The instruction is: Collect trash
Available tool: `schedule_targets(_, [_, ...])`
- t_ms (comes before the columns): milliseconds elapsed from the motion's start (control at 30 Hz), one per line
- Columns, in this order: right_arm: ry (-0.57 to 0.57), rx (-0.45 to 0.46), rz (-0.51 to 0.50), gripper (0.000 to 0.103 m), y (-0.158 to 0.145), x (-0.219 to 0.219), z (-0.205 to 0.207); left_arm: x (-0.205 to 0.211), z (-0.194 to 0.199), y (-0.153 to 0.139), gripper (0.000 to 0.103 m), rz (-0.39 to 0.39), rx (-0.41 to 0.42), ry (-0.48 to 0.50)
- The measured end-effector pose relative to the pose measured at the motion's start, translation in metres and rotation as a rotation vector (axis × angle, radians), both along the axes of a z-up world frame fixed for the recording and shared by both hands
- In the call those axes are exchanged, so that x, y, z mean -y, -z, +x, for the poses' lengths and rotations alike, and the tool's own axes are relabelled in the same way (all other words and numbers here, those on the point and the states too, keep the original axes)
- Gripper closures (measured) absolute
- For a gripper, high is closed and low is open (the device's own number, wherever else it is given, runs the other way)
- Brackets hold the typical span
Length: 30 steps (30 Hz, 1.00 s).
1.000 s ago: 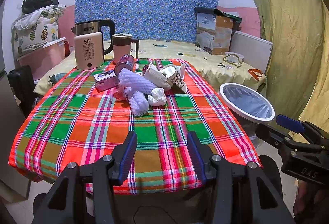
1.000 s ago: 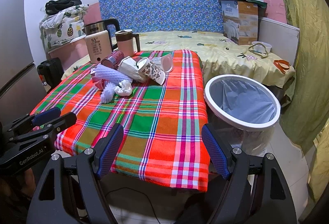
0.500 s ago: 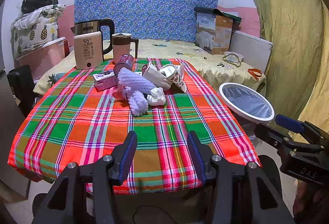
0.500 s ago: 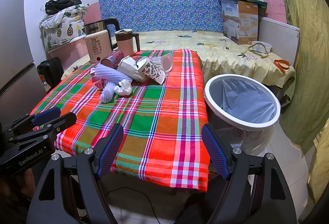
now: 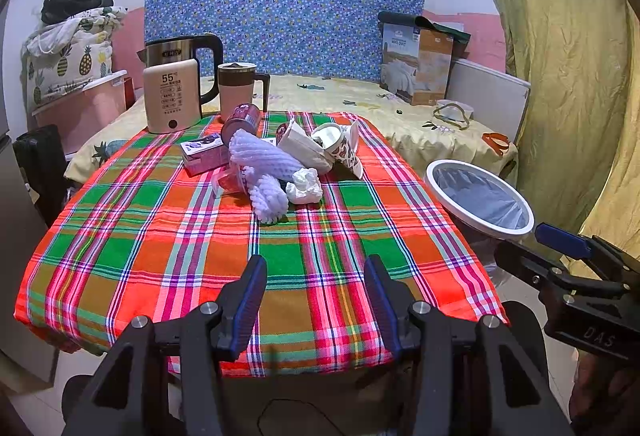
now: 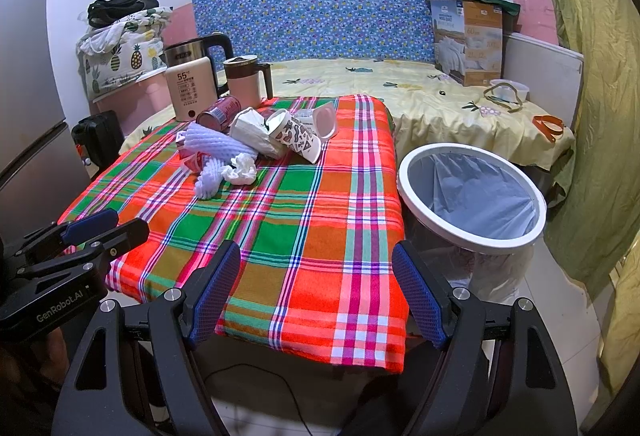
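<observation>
Hovering at the near bench (image 5: 120,276) edge, both claws (image 5: 316,300) (image 6: 320,292) gape empty; next, reach trash pile (image 5: 276,164), then bin (image 6: 472,196).

L tool (image 5: 315,292) open, empty, over plaid cloth (image 5: 160,236); trash pile (image 5: 276,164) beyond.

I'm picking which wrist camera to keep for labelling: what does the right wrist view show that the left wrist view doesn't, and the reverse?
Only the right wrist view shows the tall grey fridge. Only the left wrist view shows the top face of the small pink carton, which is mostly hidden in the right view. Both show the white-rimmed bin with a blue liner, the white foam fruit net, the crumpled white tissue and the plaid tablecloth.
</observation>
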State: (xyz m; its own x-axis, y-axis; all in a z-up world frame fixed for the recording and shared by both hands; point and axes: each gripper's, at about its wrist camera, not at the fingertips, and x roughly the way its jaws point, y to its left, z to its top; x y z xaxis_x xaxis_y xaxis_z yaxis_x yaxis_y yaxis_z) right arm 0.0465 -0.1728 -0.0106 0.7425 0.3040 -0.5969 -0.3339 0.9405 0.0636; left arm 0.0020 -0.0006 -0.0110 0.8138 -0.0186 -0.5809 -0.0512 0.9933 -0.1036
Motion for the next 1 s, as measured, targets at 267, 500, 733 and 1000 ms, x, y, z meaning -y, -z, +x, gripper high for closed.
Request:
schedule_targets(267, [-0.004,-0.005,-0.004,0.024,0.006,0.000,0.002,-0.002,0.005,0.005,0.053,-0.008,-0.018,0.012])
schedule_targets(500, [-0.017,-0.009,-0.012,0.024,0.009,-0.003,0.011,-0.008,0.020,0.015,0.053,-0.007,-0.042,0.009])
schedule_targets(733, [-0.042,-0.027,-0.023,0.024,0.016,-0.008,0.031,-0.026,0.054,0.029,0.053,-0.040,-0.091,-0.005])
schedule_targets(1000, [-0.071,-0.036,-0.052,0.030,0.022,-0.016,0.065,-0.045,0.098,0.035,0.053,-0.049,-0.097,-0.050])
